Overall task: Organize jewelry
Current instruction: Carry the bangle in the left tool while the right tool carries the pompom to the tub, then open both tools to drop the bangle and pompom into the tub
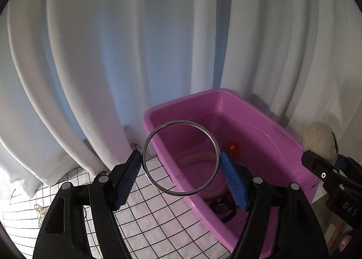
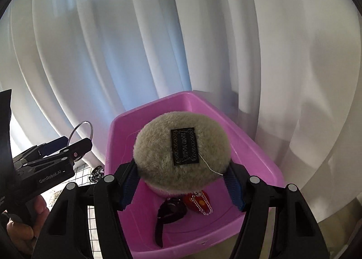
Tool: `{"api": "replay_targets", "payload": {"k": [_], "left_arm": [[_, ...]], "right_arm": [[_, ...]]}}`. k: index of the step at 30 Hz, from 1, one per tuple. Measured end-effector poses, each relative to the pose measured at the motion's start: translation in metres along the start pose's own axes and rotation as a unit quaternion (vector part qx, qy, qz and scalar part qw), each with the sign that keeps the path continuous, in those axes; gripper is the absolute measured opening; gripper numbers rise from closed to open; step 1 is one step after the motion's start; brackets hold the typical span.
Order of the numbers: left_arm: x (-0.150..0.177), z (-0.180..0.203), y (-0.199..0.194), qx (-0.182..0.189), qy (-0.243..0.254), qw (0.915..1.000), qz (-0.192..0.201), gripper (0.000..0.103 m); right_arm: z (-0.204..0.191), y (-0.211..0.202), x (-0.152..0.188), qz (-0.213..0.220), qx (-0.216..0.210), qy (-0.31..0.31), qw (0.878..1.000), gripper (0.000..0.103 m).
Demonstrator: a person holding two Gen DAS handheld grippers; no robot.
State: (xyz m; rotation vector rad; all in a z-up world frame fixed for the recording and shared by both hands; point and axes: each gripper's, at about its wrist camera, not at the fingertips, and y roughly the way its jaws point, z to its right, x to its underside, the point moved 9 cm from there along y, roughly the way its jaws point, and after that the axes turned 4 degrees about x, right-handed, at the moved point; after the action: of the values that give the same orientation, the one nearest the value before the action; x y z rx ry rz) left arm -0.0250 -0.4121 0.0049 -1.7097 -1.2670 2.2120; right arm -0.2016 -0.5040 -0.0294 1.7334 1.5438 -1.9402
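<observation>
My left gripper (image 1: 181, 164) is shut on a thin silver bangle (image 1: 210, 136), held upright over the left rim of a pink plastic bin (image 1: 282, 146). My right gripper (image 2: 181, 179) is shut on a fluffy beige pom-pom (image 2: 158, 146) with a black "HAND MADE" label, held above the same bin (image 2: 260, 164). Inside the bin lie a black strap piece (image 2: 168, 213), a red charm with a bead chain (image 2: 199, 202) and a beige band (image 1: 194, 157). The left gripper and bangle (image 2: 80, 131) show at the left of the right wrist view.
White curtains (image 1: 135, 44) hang right behind the bin. The bin stands on a white cloth with a black grid (image 1: 147, 209). A small metal jewelry piece (image 1: 40, 213) lies on the cloth at the left, another (image 2: 96, 173) beside the bin.
</observation>
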Motion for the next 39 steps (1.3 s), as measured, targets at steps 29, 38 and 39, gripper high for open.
{"api": "replay_targets", "payload": {"k": [29, 38, 39], "left_arm": [[0.021, 0.035, 0.097, -0.023, 0.018, 0.9942, -0.103, 0.082], [0.021, 0.030, 0.092, -0.025, 0.011, 0.9947, -0.099, 0.086], [0.020, 0.029, 0.091, -0.026, 0.011, 0.9947, -0.099, 0.086]], "right_arm": [[0.024, 0.082, 0.034, -0.118, -0.007, -0.002, 0.993, 0.073], [0.027, 0.083, 0.031, -0.112, -0.009, 0.008, 0.994, 0.078], [0.027, 0.082, 0.031, -0.111, -0.009, 0.009, 0.994, 0.078]]}}
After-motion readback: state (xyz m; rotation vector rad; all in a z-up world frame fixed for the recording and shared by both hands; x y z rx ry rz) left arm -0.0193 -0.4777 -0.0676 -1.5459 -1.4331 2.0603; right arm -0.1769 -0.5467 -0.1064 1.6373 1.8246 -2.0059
